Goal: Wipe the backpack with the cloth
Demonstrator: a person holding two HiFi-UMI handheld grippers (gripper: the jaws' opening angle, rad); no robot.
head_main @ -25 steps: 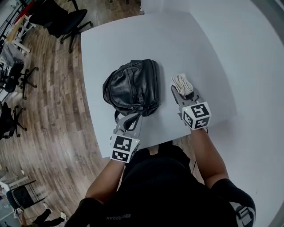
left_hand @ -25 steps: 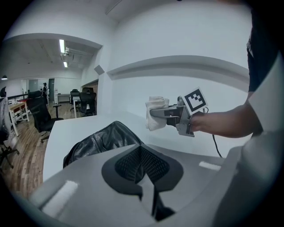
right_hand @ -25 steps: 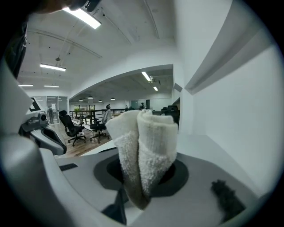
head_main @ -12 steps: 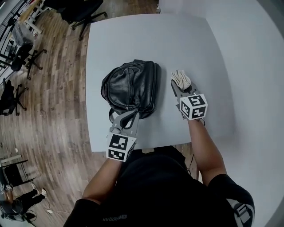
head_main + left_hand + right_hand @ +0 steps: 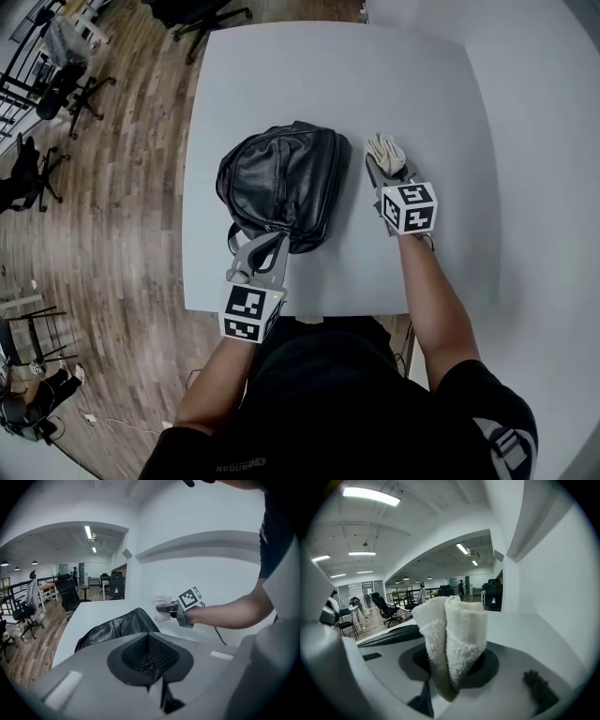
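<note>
Black, creased backpack lying flat on white table, a bit left of centre. Shows low and slumped in left gripper view. Only a dark sliver at left in right gripper view

Cloth: off-white terry, folded into a thick wad, just beside backpack's right side w/ a strip of bare table between. Can't tell if lifted or resting on table

Right gripper clamped on cloth. In its own view fingers closed tight on lower part of wad, two rolled folds standing up above the grip. Nothing else between them. Same gripper and cloth also seen from the side in left gripper view, held out over table beyond backpack

Left gripper at backpack's near edge, tips touching it. In own view fingers drawn together, pinching a dark mesh-textured bit of backpack, no open gap showing

Forearm bare behind right gripper, marker cube facing up on each gripper. Wood floor left of table, black office chairs well apart from it at far left
</note>
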